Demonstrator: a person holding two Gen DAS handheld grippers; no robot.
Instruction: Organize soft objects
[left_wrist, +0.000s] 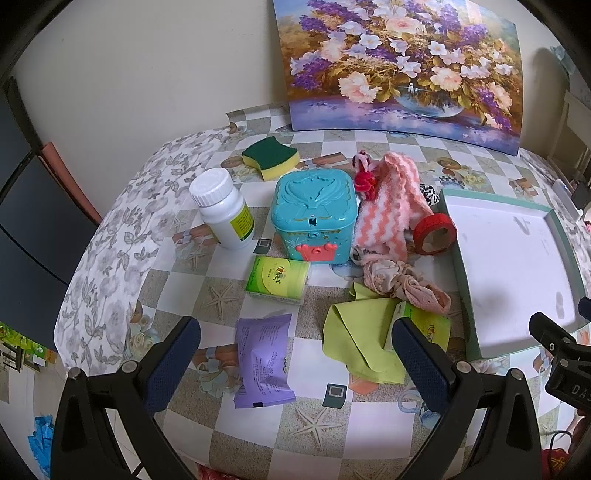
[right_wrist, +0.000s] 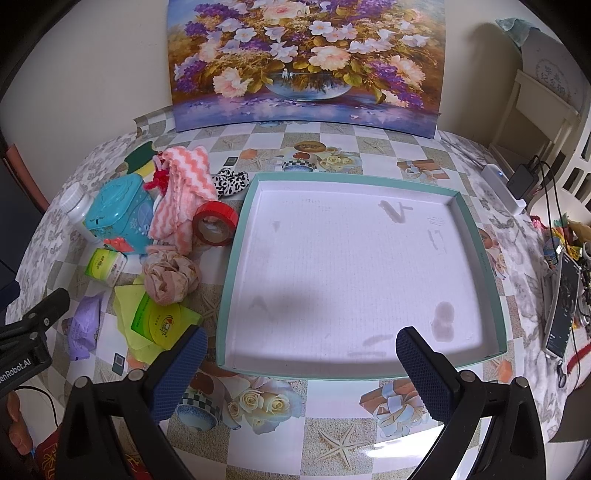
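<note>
Soft things lie in a pile on the table: a pink-and-white zigzag cloth (left_wrist: 384, 206) (right_wrist: 181, 188), a crumpled beige-pink scrunchie (left_wrist: 402, 284) (right_wrist: 170, 278), a lime cloth (left_wrist: 358, 339) (right_wrist: 129, 314), a green-yellow sponge (left_wrist: 269, 157), a leopard-print item (right_wrist: 231, 181) and red fuzzy wire (left_wrist: 364, 177). A shallow teal-rimmed tray (right_wrist: 236, 258) (left_wrist: 461, 266) with a white floor lies to their right, holding nothing. My left gripper (left_wrist: 295, 354) is open above the near table edge, by a purple packet (left_wrist: 264, 360). My right gripper (right_wrist: 299, 363) is open over the tray's near rim.
A teal toy chest (left_wrist: 314, 218), a white pill bottle (left_wrist: 223, 210), two green tissue packs (left_wrist: 279, 278) (right_wrist: 162, 321) and a red tape roll (left_wrist: 434, 236) stand among the soft things. A flower painting (right_wrist: 306, 62) leans on the back wall. Chargers and a phone (right_wrist: 561, 306) lie right.
</note>
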